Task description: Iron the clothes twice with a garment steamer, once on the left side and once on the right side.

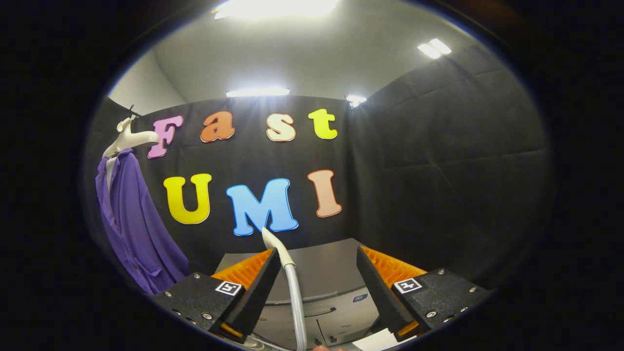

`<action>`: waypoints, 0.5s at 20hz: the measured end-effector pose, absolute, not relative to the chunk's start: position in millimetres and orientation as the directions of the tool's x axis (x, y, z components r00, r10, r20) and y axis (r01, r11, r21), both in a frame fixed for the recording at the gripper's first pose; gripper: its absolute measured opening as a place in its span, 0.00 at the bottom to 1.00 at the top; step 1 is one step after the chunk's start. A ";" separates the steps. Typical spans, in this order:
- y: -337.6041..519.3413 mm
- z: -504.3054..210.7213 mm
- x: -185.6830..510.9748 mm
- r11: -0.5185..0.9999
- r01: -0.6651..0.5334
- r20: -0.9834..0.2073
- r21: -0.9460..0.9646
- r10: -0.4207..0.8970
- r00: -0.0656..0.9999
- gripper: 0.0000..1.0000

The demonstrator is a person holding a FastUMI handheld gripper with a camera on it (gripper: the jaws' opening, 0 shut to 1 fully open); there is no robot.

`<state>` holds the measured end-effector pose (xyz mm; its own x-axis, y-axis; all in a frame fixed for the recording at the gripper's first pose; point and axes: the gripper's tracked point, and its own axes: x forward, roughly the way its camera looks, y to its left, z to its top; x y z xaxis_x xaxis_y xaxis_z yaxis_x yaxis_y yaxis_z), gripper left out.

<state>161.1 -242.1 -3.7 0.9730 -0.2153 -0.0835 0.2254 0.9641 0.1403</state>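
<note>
Claw (317, 287) spread, unclosed around grey steamer hose (294, 297); pickup step; next, pinch hose, carry towards hanging purple shirt (131, 219)

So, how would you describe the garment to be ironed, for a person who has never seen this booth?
Start from the black cloth wall and follow it well beyond the open claw and off to one side. There a white hanger holds a purple shirt, hanging loose toward the floor. It is the only garment, unlike the pale steamer hose rising between the claw's fingers above the grey unit.
</note>
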 end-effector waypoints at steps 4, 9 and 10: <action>-263.8 -20.5 214.0 0.968 0.152 -0.105 0.202 -0.133 0.986 0.96; -253.7 -57.5 280.7 0.932 0.019 -0.213 0.362 0.062 0.975 0.95; -249.1 -63.8 292.5 0.919 -0.003 -0.228 0.395 0.101 0.968 0.94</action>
<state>292.5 -249.1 -63.8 0.9684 0.1014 -0.2276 -0.0034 0.9188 0.3948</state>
